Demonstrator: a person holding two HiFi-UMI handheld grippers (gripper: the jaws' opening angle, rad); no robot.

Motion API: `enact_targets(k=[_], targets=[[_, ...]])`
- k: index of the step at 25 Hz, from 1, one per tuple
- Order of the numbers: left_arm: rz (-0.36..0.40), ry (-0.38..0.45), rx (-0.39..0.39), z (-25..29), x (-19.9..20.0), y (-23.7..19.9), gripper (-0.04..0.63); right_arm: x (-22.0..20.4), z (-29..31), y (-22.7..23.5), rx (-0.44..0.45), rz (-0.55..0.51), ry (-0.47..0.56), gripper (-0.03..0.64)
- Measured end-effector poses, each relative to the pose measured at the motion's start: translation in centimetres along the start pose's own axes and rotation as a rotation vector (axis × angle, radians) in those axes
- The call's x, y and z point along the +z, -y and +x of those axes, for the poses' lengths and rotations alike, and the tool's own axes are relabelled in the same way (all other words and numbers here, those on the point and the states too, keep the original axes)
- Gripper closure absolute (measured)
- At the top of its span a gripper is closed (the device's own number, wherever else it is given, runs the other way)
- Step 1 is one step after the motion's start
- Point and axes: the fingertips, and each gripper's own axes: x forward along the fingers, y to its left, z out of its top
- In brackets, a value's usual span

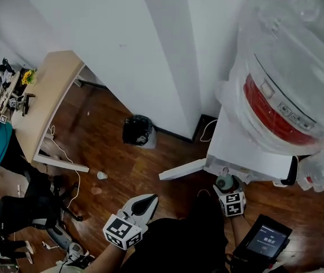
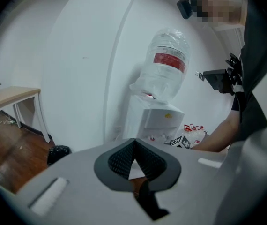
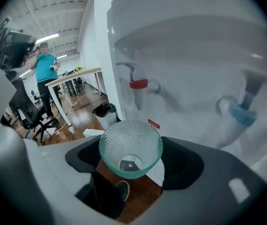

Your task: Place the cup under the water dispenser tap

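1. Open ground first: the wood floor [image 1: 122,169] runs wide and bare from the dispenser [image 1: 244,147] leftward to the far counter [image 1: 45,101]. The dispenser stands on the floor, backed against the white wall [image 1: 122,50], just beside its jutting corner.
2. The right tool [image 3: 134,163] is clamped on the cup [image 3: 130,142], with a pad against each side and the mouth facing up. The cup hangs close before the dispenser's face, below the red tap [image 3: 138,84] as seen from the right gripper view. Whether it sits squarely under the spout, I can't tell.
3. The left tool [image 2: 133,146] has its tips pressed together with nothing between them. It sits low and left, well apart from the dispenser.
4. In the way: a black bin [image 1: 138,131] at the foot of the wall corner, between counter and dispenser. A flat white panel [image 1: 180,169] juts left at the dispenser's foot. Off by the counter are a person [image 3: 44,69] and a dark chair [image 3: 28,116], well clear.
5. Textures: the cup is green-tinted glass, dimpled all over, bowl-shaped with a small flat base. The bottle [image 1: 298,44] on top is clear ribbed plastic. The blue tap [image 3: 241,114] sits right of the red one on the smooth white face.
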Motion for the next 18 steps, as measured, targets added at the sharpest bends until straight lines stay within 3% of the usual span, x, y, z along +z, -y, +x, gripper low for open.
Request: enact_targets(k=[6, 18], targets=[[-0.01, -0.065, 0.075, -0.7, -3.4, -2.1, 0.595, -1.4, 5.9, 0.9, 0.002, -0.032, -0.024, 0.235], [0.009, -0.059, 0.09, -1.1, -4.5, -1.7, 0.595, -1.4, 9.3, 2.4, -0.189, 0.09, -0.012, 0.236]])
